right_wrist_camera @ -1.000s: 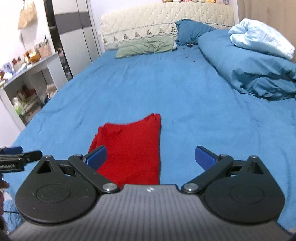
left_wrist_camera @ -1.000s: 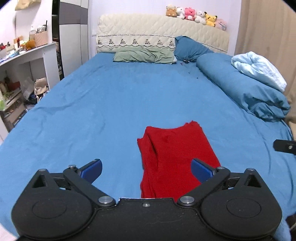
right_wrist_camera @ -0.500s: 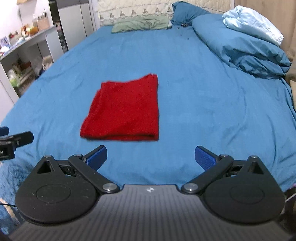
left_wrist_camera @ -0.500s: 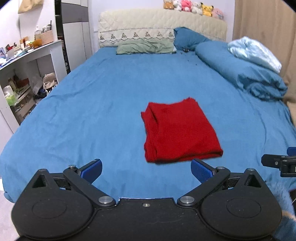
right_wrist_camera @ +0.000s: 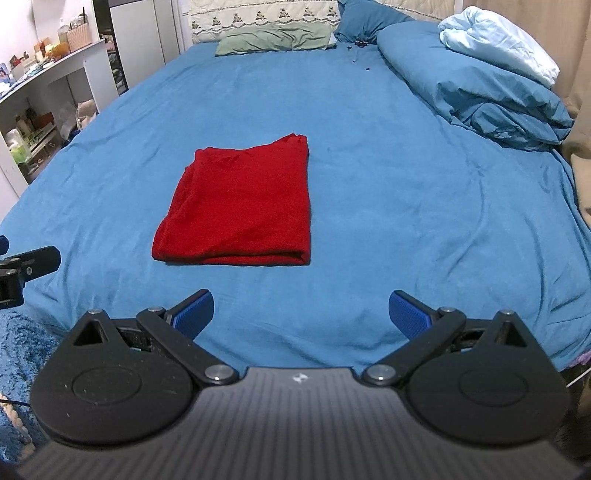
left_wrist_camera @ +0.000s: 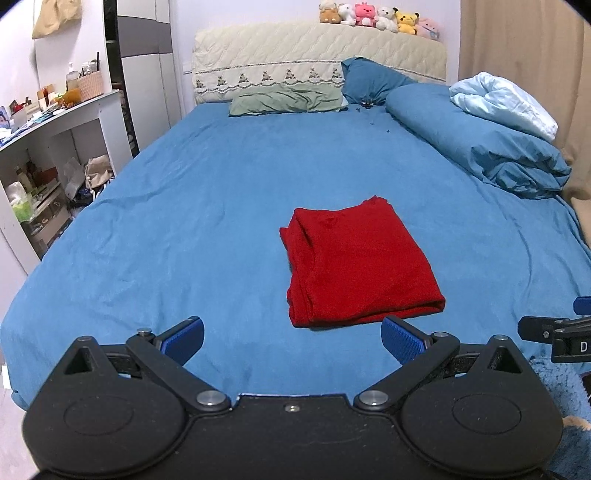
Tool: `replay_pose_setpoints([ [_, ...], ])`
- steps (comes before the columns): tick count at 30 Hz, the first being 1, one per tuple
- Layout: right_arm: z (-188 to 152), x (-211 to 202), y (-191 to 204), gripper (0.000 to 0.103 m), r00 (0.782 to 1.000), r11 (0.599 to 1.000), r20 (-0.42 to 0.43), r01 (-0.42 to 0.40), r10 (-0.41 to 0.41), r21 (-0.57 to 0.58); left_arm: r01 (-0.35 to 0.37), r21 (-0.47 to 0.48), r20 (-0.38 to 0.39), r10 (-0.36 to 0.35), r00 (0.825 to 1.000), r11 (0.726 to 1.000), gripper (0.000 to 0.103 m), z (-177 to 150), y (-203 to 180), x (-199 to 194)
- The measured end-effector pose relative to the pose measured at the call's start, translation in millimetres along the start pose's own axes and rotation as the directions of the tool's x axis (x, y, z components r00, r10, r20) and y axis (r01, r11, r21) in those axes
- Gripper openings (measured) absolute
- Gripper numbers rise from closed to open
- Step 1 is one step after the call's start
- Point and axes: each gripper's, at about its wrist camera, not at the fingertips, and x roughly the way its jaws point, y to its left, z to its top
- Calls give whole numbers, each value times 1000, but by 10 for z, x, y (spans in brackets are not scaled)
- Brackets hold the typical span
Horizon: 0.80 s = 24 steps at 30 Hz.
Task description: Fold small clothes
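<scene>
Left gripper (left_wrist_camera: 292, 339) and right gripper (right_wrist_camera: 301, 311) both spread, empty, 1 folded red garment (left_wrist_camera: 356, 264) on bed (left_wrist_camera: 184, 221), 6 plush toys (left_wrist_camera: 376, 18)

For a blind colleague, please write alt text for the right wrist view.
A folded red garment lies flat on a blue bed, untouched. The open right gripper is near the bed's edge, holding nothing. Pillows and a rolled duvet lie at the far end.
</scene>
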Motion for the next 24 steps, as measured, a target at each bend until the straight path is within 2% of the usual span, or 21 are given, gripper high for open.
replay_pose_setpoints([
  [24, 0, 32, 13, 103, 1000, 1000, -10, 11, -11, -2, 0, 3, 19, 0, 1000, 1000, 103, 10, -9, -27],
])
